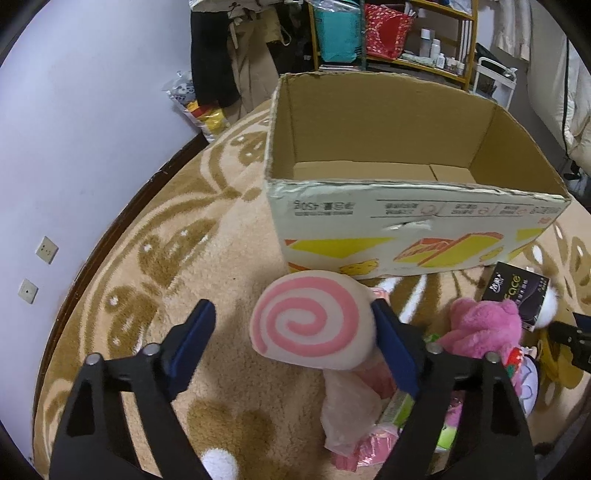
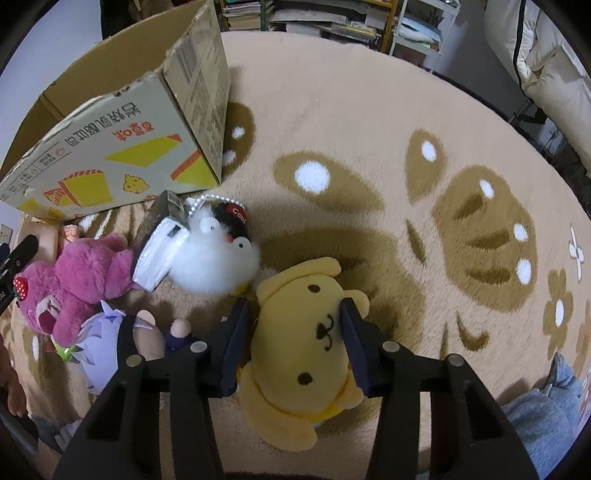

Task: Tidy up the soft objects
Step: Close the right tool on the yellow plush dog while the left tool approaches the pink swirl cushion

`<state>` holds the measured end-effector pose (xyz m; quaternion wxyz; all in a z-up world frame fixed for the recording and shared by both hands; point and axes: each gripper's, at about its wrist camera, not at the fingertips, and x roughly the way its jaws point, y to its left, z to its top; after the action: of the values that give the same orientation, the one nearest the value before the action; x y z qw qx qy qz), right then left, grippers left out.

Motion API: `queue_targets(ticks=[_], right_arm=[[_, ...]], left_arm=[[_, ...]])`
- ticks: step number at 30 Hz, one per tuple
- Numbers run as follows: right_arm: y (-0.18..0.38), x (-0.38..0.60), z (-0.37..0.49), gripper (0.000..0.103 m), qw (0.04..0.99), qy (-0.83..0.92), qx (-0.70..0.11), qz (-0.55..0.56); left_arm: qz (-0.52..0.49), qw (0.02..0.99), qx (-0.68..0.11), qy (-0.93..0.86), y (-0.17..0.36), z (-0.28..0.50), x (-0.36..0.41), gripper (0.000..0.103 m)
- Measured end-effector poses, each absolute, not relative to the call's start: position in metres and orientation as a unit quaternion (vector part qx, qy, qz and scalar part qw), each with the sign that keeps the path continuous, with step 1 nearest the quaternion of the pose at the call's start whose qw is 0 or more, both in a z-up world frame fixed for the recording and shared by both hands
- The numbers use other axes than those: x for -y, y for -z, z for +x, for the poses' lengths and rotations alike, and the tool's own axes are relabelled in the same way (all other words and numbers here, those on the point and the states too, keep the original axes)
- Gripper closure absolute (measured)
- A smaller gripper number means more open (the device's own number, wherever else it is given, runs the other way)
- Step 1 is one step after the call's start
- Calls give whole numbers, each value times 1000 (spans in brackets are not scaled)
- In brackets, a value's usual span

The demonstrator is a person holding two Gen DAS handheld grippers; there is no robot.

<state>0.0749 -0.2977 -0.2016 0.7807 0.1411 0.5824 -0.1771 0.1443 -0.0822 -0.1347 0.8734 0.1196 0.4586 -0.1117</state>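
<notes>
My left gripper (image 1: pixel 293 325) is open over the rug; a pink-and-white swirl roll plush (image 1: pixel 310 319) lies between its fingers, touching the right finger (image 1: pixel 391 347). An open cardboard box (image 1: pixel 406 221) stands just beyond it, and its inside shows only bare cardboard. My right gripper (image 2: pixel 295 332) has its fingers on both sides of a yellow dog plush (image 2: pixel 303 354); they press its head. The box (image 2: pixel 110 147) is at its upper left. A pink bear plush (image 2: pixel 74 280) and a white fluffy plush (image 2: pixel 214 258) lie between the grippers.
A round beige rug with brown pattern (image 2: pixel 406 147) covers the floor. A tissue pack (image 2: pixel 159 251), a purple-haired doll (image 2: pixel 107 339) and plastic-wrapped items (image 1: pixel 354 413) lie by the plushes. Shelves (image 1: pixel 406 33) and a white wall (image 1: pixel 74 147) ring the rug.
</notes>
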Motion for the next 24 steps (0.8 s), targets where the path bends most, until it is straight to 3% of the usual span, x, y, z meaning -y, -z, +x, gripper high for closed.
queue_targets(ticks=[7,15,24], right_arm=[[171,291,74,55,805,166,-555,133],[119,276,60,55,859,148,-478,109],[90,284,43,55,886,144,-429,100]], left_arm=[[134,875,-449,119,133,135,88,44],[131,879,-439,134,126,126,88,72],[129,885,-428,132,118,119,83,79]])
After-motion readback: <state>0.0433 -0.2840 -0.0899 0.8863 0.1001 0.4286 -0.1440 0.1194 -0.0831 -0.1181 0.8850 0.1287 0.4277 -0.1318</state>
